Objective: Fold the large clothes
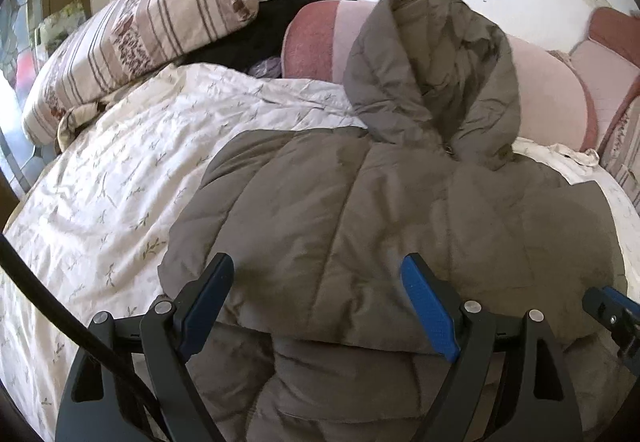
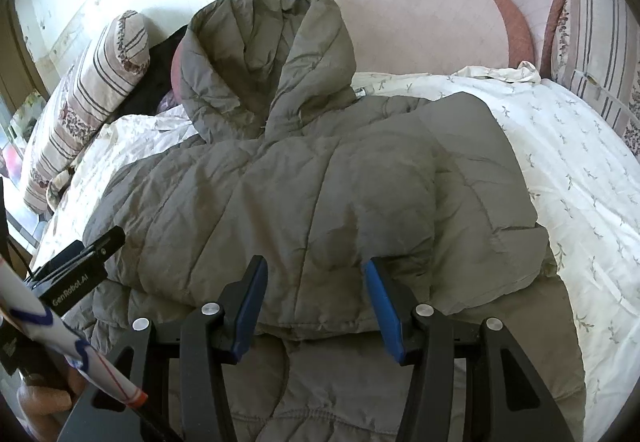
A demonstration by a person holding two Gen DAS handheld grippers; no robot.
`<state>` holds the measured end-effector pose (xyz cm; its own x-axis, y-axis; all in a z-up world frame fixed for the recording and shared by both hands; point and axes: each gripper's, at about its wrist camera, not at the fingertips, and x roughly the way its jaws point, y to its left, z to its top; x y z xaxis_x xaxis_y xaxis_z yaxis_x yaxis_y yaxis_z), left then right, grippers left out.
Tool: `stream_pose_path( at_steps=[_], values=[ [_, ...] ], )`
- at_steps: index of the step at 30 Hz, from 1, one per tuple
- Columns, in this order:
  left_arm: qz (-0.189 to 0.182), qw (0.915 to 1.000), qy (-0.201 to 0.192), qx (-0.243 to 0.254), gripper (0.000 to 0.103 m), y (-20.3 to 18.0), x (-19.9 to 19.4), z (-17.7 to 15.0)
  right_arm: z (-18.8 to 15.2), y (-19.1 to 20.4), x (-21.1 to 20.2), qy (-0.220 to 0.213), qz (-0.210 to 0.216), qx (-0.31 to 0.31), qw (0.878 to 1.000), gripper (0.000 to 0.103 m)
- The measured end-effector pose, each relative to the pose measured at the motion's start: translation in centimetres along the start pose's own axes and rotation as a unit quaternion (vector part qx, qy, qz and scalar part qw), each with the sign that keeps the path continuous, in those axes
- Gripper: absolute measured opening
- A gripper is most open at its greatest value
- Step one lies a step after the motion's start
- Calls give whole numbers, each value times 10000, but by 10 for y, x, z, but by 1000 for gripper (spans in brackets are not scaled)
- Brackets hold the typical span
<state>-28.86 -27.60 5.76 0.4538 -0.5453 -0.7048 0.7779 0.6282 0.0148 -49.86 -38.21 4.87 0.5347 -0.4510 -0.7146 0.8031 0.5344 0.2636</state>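
Between the spread blue-padded fingers of our left gripper [image 1: 320,278] and of our right gripper [image 2: 314,282], nothing is pinched; both hover side by side over the near folded edge of the grey-brown quilted puffer jacket [image 1: 360,209]. We see the jacket lying on the white leaf-print bedsheet [image 1: 120,169], its lower part apparently doubled up over the body, its hood [image 2: 264,53] propped against the pink bolster cushion [image 2: 420,25]. A striped pillow [image 1: 140,29] lies farther left. We judge one fold made; the next move probably calls for gripping an edge and folding again, hood included.
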Motion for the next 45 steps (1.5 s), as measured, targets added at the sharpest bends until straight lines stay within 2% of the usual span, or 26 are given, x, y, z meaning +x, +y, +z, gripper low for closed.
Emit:
stream_pose_path(
  at_steps=[4,7,11,17,22,27,29,34,38,41,45],
  values=[
    [-44,9995,111,277,85,-13,5,-5,-4,0,13,223,0,-6,9998,56],
    [59,9991,44,423,85,-17,2,-5,-3,2,8,162,29,-18,9999,56],
    [-95,9996,-107,263,85,-10,-15,2,-2,-4,-8,3,207,161,9997,56],
    [-254,9991,-343,11,85,1,-42,8,-12,-11,-45,-289,87,179,9994,56],
    [-149,9963,-850,50,85,9,-75,11,-36,-8,-86,-389,58,365,9986,56],
    [-23,9879,-1525,270,85,15,-109,11,-63,8,-123,-369,234,542,9976,60],
    [-1,9847,-1716,287,85,18,-119,10,-57,20,-137,-327,320,451,9979,60],
    [-237,9817,-1885,100,85,31,-136,11,-27,58,-200,-947,349,115,9948,63],
    [-380,9786,-2022,-111,85,42,-144,12,-6,88,-226,-1085,318,-261,9932,64],
    [-545,9780,-1980,-372,85,50,-140,11,5,104,-239,-1107,288,-476,9923,64],
    [-603,9796,-1863,-464,85,55,-129,13,16,119,-255,-1209,144,-743,9898,64]
  ],
)
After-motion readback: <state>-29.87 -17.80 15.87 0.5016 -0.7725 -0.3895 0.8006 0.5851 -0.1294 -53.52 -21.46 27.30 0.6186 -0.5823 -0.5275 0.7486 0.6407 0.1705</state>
